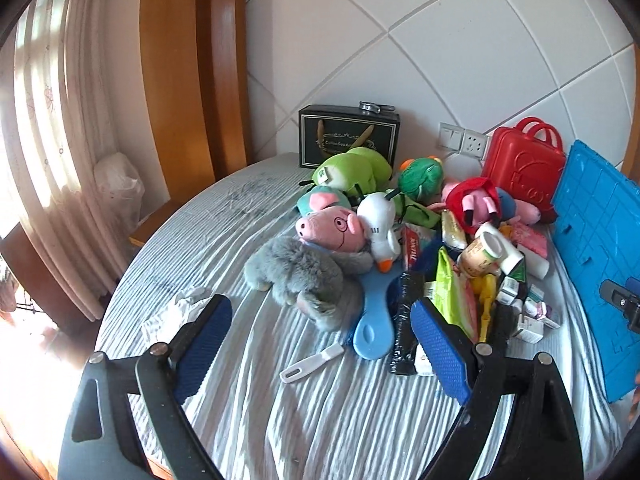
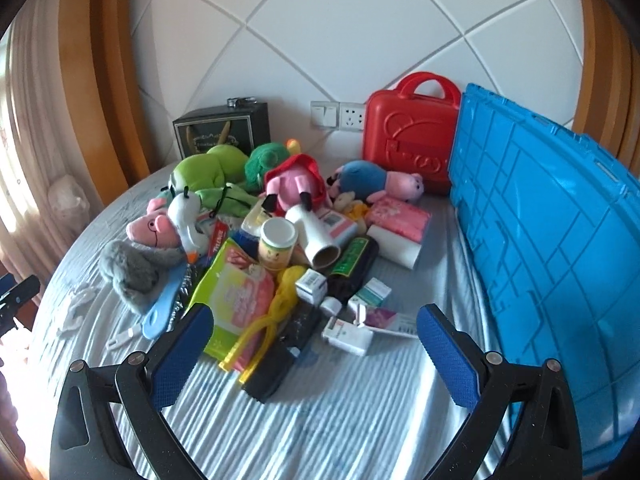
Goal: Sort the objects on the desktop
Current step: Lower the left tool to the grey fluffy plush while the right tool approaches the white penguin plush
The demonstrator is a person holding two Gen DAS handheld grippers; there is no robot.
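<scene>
A heap of objects lies on a striped cloth (image 1: 320,420). It holds a grey plush (image 1: 308,276), a pink pig plush (image 1: 336,228), a white duck plush (image 1: 380,228), a green plush (image 1: 352,170), a blue brush (image 1: 374,328), a wipes pack (image 2: 240,296), yellow tongs (image 2: 272,320), a small jar (image 2: 276,244) and several small boxes (image 2: 348,334). My left gripper (image 1: 320,324) is open and empty, just short of the grey plush and brush. My right gripper (image 2: 314,330) is open and empty, just short of the tongs and boxes.
A blue crate (image 2: 560,248) stands on edge at the right. A red case (image 2: 412,144) and a black box (image 2: 224,132) stand against the white wall. A white clip (image 1: 312,362) and crumpled tissue (image 1: 172,312) lie on the cloth. Curtains hang at the left.
</scene>
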